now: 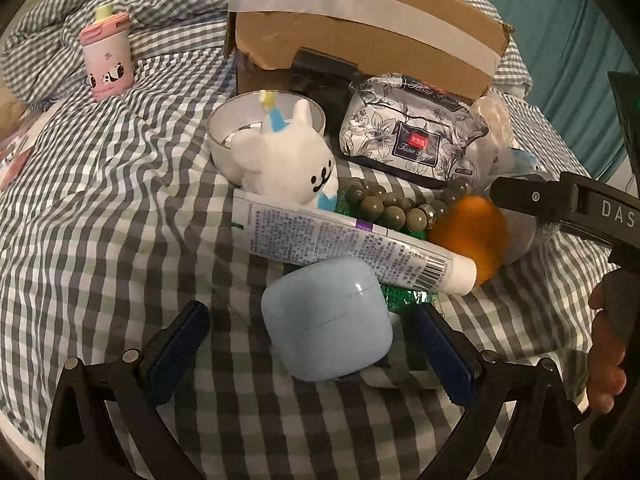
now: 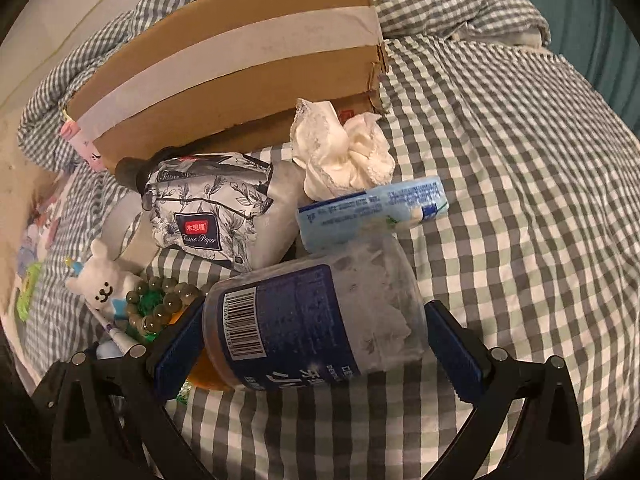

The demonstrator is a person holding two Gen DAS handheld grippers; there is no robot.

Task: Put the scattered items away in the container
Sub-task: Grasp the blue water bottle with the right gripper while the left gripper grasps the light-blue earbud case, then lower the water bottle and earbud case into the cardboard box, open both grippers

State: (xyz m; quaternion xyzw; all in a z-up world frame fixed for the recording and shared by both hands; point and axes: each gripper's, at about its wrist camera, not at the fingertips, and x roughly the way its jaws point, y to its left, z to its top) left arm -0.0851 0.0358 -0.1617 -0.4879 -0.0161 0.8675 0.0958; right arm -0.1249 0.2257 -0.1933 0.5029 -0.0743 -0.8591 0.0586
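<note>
A cardboard box (image 1: pixel 360 28) with a white tape band stands at the back of the bed; it also shows in the right wrist view (image 2: pixel 224 80). My left gripper (image 1: pixel 312 344) is open, its jaws either side of a pale blue earbud case (image 1: pixel 326 320) lying on the sheet. My right gripper (image 2: pixel 316 344) has its jaws around a clear jar with a blue label (image 2: pixel 312 320) lying on its side; the pads are at its sides. Between them lie a white tube (image 1: pixel 352 240), a plush cat (image 1: pixel 296 164), a bead bracelet (image 1: pixel 384 204), an orange ball (image 1: pixel 472 232) and a tissue pack (image 1: pixel 408 136).
A white bowl (image 1: pixel 224 136) sits behind the plush. A pink panda bottle (image 1: pixel 106 60) stands at the far left. A crumpled tissue (image 2: pixel 344 148) and a blue-white tube (image 2: pixel 372 208) lie before the box. Everything rests on a checked bedsheet (image 1: pixel 100 200).
</note>
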